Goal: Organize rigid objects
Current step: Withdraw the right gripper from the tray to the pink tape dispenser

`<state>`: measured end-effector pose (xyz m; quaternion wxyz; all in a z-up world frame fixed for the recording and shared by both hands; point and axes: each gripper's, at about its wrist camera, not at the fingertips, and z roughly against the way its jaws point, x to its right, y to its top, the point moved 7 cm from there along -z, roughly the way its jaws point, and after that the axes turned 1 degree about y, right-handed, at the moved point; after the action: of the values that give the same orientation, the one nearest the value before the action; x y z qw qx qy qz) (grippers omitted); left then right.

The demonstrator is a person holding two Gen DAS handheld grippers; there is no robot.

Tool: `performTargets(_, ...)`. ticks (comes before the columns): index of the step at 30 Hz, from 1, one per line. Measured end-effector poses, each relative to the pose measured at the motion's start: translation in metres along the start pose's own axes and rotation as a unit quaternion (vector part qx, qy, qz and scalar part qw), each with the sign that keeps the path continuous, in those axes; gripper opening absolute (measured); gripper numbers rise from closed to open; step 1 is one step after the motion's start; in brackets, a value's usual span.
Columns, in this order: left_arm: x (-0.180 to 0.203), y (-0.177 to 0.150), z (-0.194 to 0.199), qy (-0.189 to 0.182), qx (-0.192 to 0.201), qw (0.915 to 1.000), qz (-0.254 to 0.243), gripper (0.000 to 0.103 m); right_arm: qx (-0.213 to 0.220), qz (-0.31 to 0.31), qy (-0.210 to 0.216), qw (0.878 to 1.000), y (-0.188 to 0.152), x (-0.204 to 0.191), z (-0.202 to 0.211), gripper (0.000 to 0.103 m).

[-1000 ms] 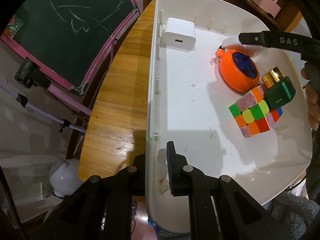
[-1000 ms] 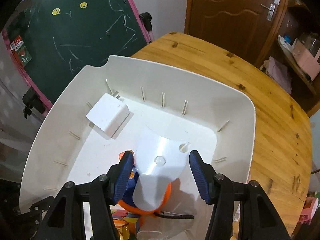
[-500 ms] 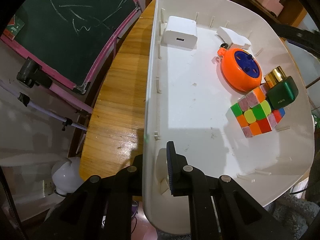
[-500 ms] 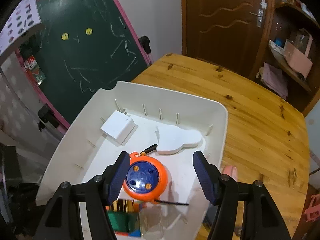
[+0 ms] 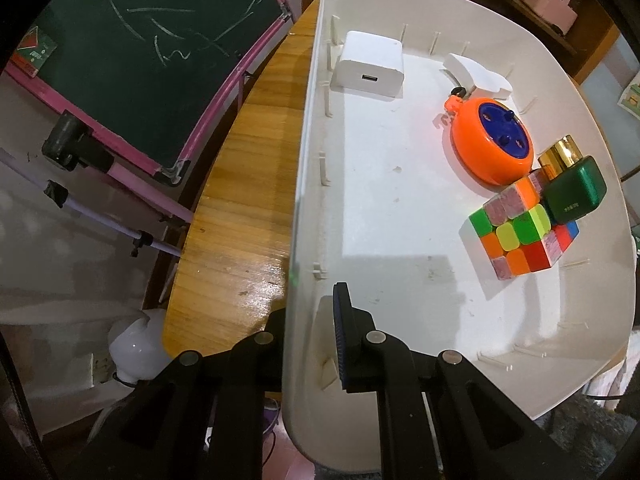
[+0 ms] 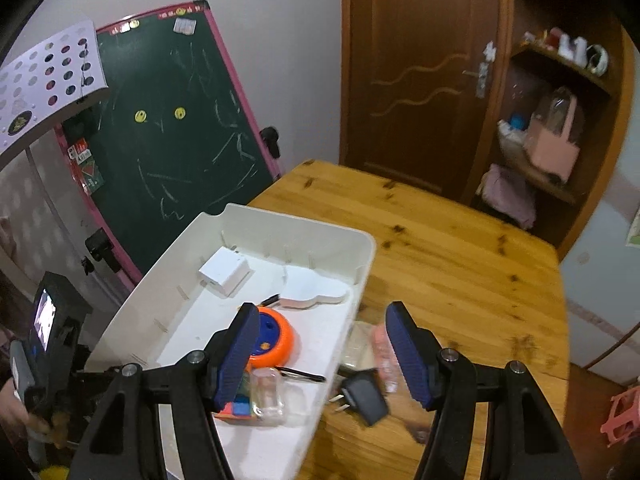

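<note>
My left gripper [image 5: 310, 332] is shut on the near side wall of the white tray [image 5: 308, 168], one finger inside and one outside. In the tray lie a white charger block [image 5: 370, 66], a flat white piece [image 5: 476, 72], an orange round reel [image 5: 492, 144], a colour cube [image 5: 520, 236], a green case [image 5: 574, 192] and a gold cap [image 5: 558, 156]. My right gripper [image 6: 320, 354] hangs open and empty above the tray's right rim [image 6: 352, 304], well clear of the flat white piece [image 6: 312, 288] and the reel [image 6: 272, 336].
On the wooden table [image 6: 460, 264] just right of the tray lie a black plug adapter [image 6: 364, 396], a pink object [image 6: 384, 344] and a clear packet [image 6: 356, 344]. A green chalkboard [image 6: 172, 152] stands on the left, a door and shelves behind.
The right gripper let go of the flat white piece, which now lies at the tray's far end, then rose and drew back to the right with wider jaws. The left gripper kept still.
</note>
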<state>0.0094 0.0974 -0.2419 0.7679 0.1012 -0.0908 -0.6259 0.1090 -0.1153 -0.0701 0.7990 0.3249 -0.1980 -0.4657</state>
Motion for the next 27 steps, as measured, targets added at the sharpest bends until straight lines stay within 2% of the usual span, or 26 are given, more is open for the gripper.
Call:
performTargets(8,0.001,0.000,-0.001,0.006,-0.003,1.0000,0.001,0.012,0.027,0.000,-0.042,0.999,-0.006,0.037,0.030,0.066)
performTargets(13,0.000,0.000,-0.001,0.005,-0.005,1.0000,0.002,0.012,0.004,-0.011,-0.062,0.998,-0.019,0.064,0.020,0.066)
performTargets(20,-0.001,0.001,-0.002,0.004,-0.011,0.9999,0.003,0.012,-0.049,-0.045,-0.036,0.997,-0.047,0.090,-0.021,0.066)
performTargets(27,-0.002,0.001,-0.003,0.004,-0.020,0.9998,0.008,0.012,-0.095,-0.069,0.015,0.993,-0.069,0.092,-0.065,0.066)
